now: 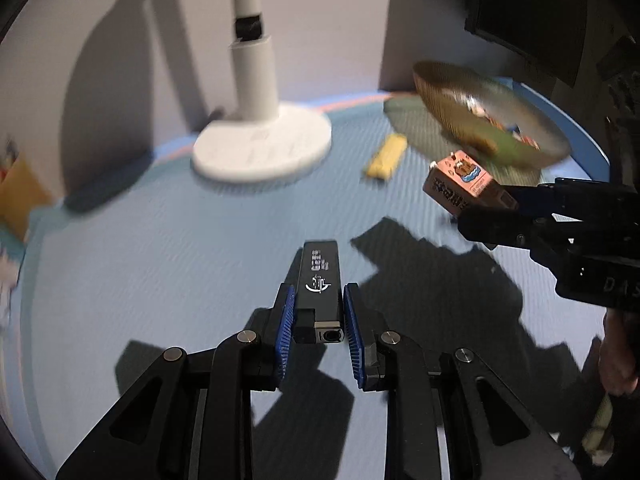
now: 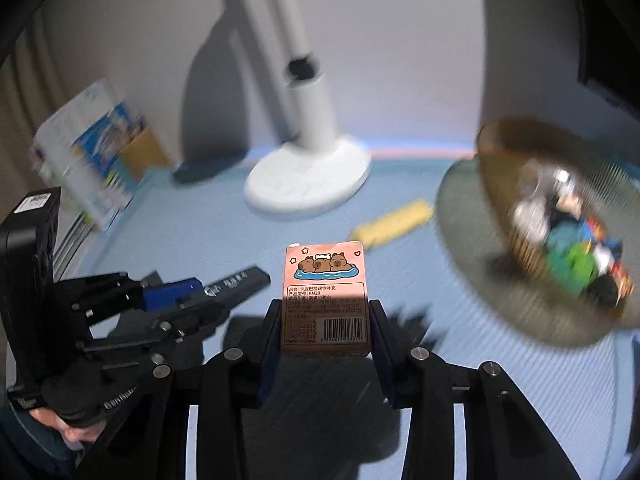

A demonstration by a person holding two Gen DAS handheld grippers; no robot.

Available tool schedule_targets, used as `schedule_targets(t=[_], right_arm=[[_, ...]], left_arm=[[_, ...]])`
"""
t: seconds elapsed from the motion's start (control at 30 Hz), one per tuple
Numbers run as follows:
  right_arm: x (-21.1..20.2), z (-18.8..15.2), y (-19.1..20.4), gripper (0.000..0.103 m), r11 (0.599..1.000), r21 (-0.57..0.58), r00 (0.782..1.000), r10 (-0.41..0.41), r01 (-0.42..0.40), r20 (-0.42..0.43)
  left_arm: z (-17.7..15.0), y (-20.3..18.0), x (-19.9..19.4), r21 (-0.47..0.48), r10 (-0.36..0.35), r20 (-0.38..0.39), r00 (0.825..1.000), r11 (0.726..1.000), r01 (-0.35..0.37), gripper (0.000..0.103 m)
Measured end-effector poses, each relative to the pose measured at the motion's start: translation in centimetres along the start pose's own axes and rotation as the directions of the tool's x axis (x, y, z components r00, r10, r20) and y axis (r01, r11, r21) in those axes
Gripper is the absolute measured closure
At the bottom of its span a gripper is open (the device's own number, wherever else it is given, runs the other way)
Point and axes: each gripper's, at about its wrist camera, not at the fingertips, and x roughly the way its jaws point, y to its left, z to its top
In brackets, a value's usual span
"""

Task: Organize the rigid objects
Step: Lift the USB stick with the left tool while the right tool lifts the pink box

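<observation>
Left gripper (image 1: 319,312) clamps black lighter (image 1: 320,280), right gripper (image 2: 325,320) clamps pink card box (image 2: 325,296), both above mid-table (image 1: 160,240). Carry step; next likely drop into basket (image 2: 560,216) at far right edge.

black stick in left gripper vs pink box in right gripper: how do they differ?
Colour: the black stick is plain black with white markings; the pink box is pink with a cartoon animal picture and a barcode.
Shape: the black stick is slim and narrow; the pink box is clearly wider and blockier.
Grip: the left gripper is nearly closed on the stick; the right gripper stands wider around the box.
Shared: both are clamped between pads, lifted off the blue table.
</observation>
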Motion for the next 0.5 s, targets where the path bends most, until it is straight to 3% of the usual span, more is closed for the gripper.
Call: schedule_targets(t=[0.1, 0.3, 0.37, 0.4, 0.47, 0.5], right_arm=[[0.1, -3.5, 1.3, 0.064, 1.000, -0.016, 0.998, 0.019, -0.020, -0.064], [-0.1, -8.2, 2.9, 0.063, 0.997, -0.073, 0.996, -0.006, -0.001, -0.091], [-0.6, -8.7, 3.2, 0.062, 0.996, -0.093, 0.996, -0.016, 0.008, -0.091], [-0.5, -8.7, 3.3, 0.061, 0.995, -0.101, 0.995, -0.019, 0.009, -0.097], [-0.6, -8.7, 3.5, 0.045, 0.994, -0.104, 0.995, -0.020, 0.010, -0.097], [-0.7, -8.8, 3.5, 0.045, 0.995, -0.097, 0.996, -0.024, 0.016, -0.086]], left_arm=[[-3.0, -0.3, -0.9, -0.022, -0.012, -0.024, 1.000, 1.000, 0.011, 0.081], [-5.6, -1.1, -0.9, -0.065, -0.054, -0.054, 0.997, 0.997, 0.050, 0.081], [-5.7, -1.2, -1.1, -0.070, -0.056, -0.045, 0.997, 0.996, 0.052, 0.074], [-5.7, -1.0, -1.2, -0.084, -0.063, -0.044, 0.997, 0.995, 0.059, 0.065], [-5.5, -0.7, -1.0, -0.104, -0.046, -0.040, 0.998, 0.994, 0.041, 0.063], [-5.5, -0.7, -0.9, -0.104, -0.026, -0.046, 0.999, 0.994, 0.021, 0.063]])
